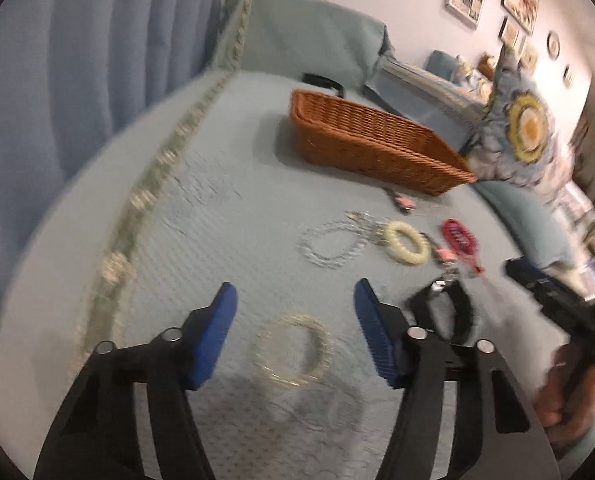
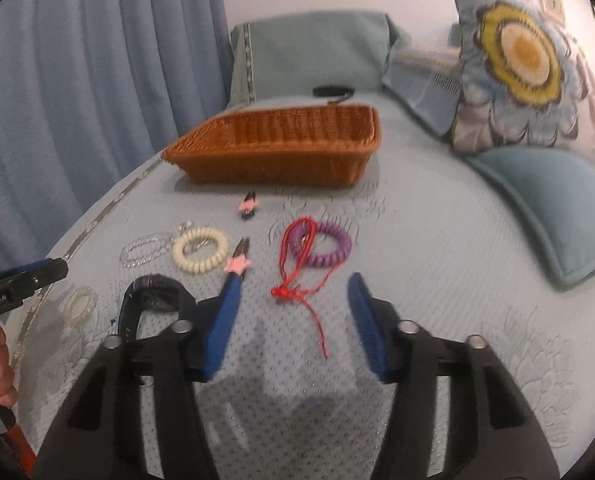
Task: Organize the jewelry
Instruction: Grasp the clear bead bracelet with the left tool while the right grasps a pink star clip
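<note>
From the left wrist, the left gripper [image 1: 295, 322] hovers with blue jaws apart, gripping nothing, over a pale beaded bracelet [image 1: 295, 352] on the bedspread [image 1: 225, 152]. The wicker basket [image 1: 373, 140] beyond shows nothing inside; sorting looks barely begun.

From the right wrist, the right gripper [image 2: 293, 322], jaws also apart and empty, straddles a red cord [image 2: 301, 276] beside a purple coil tie [image 2: 329, 244]. A cream coil [image 2: 201, 255], chain [image 2: 145, 250], star clip [image 2: 239, 260] and black band [image 2: 153, 300] crowd close by.

Two close downward views, shared basket [image 1: 377, 140]
</note>
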A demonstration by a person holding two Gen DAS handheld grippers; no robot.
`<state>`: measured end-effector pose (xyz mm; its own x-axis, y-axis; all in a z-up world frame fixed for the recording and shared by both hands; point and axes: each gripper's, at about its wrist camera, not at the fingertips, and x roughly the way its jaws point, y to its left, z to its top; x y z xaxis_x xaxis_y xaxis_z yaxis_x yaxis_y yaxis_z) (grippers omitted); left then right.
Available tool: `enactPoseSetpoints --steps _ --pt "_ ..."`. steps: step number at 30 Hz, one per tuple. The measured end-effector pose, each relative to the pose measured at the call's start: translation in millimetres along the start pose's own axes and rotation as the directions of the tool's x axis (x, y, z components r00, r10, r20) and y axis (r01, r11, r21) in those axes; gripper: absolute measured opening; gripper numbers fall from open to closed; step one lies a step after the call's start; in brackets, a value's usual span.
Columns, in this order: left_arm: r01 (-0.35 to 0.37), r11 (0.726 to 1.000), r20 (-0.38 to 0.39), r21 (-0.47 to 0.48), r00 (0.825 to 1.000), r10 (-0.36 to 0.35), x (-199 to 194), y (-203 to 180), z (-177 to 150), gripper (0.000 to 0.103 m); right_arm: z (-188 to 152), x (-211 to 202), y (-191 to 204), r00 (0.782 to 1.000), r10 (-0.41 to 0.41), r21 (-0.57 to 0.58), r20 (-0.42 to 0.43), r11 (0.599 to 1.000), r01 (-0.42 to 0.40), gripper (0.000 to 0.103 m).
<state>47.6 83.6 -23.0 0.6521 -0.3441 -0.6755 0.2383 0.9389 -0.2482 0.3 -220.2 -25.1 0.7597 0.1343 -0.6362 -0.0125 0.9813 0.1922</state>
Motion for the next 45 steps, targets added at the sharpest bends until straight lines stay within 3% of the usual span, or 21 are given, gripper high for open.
enactPoseSetpoints --steps 2,6,15,18,23,32,36,37,39,42,45 --pt "0.046 0.999 -0.016 -0.009 0.999 -0.046 2.4 -1.1 -2.3 0.056 -0.7 3.0 -1.8 1.000 -0.009 0.001 -0.020 1.000 0.009 0.046" --pt "0.010 0.999 -0.040 0.038 0.999 -0.008 7.9 -9.1 -3.4 0.052 -0.7 8.5 -7.6 0.999 0.008 0.019 -0.048 1.000 -0.007 0.044" --pt "0.073 0.995 -0.042 -0.069 0.996 -0.076 -2.0 24.7 2.4 0.049 12.1 28.6 11.7 0.994 0.058 -0.015 -0.091 0.998 -0.059 0.043" --pt "0.068 0.995 -0.049 -0.072 0.996 -0.072 -2.3 31.1 2.1 0.049 16.2 45.7 22.5 0.988 0.078 -0.035 -0.137 0.996 -0.084 0.038" --pt "0.102 0.994 -0.079 -0.050 0.991 -0.106 0.9 27.0 -0.9 0.049 23.2 62.5 31.4 0.981 0.077 -0.054 -0.179 0.995 -0.088 0.038" --pt "-0.015 0.997 -0.174 0.077 0.984 0.028 16.6 9.4 -12.3 0.049 22.5 77.8 42.5 0.976 0.028 -0.107 -0.217 0.993 -0.052 0.038" --pt "-0.085 0.989 -0.181 0.117 0.978 0.106 21.7 7.0 -15.3 0.033 24.4 81.6 44.7 0.978 -0.002 -0.120 -0.211 0.993 -0.023 0.029" --pt "-0.090 0.988 -0.178 0.122 0.978 0.111 21.6 6.8 -15.0 0.029 25.1 82.7 44.3 0.978 0.000 -0.118 -0.210 0.993 -0.025 0.021" --pt "-0.102 0.987 -0.174 0.127 0.977 0.123 21.8 7.0 -15.3 0.008 25.2 82.5 43.2 0.978 0.010 -0.113 -0.208 0.993 -0.034 0.020" --pt "-0.086 0.989 -0.157 0.121 0.982 0.104 19.7 6.4 -14.1 0.007 24.5 76.6 41.5 0.981 0.036 -0.105 -0.193 0.993 -0.057 0.020" --pt "-0.025 0.994 -0.128 0.103 0.991 0.038 13.1 2.7 -12.4 0.007 24.0 66.8 39.5 0.985 0.053 -0.101 -0.167 0.992 -0.071 0.020"
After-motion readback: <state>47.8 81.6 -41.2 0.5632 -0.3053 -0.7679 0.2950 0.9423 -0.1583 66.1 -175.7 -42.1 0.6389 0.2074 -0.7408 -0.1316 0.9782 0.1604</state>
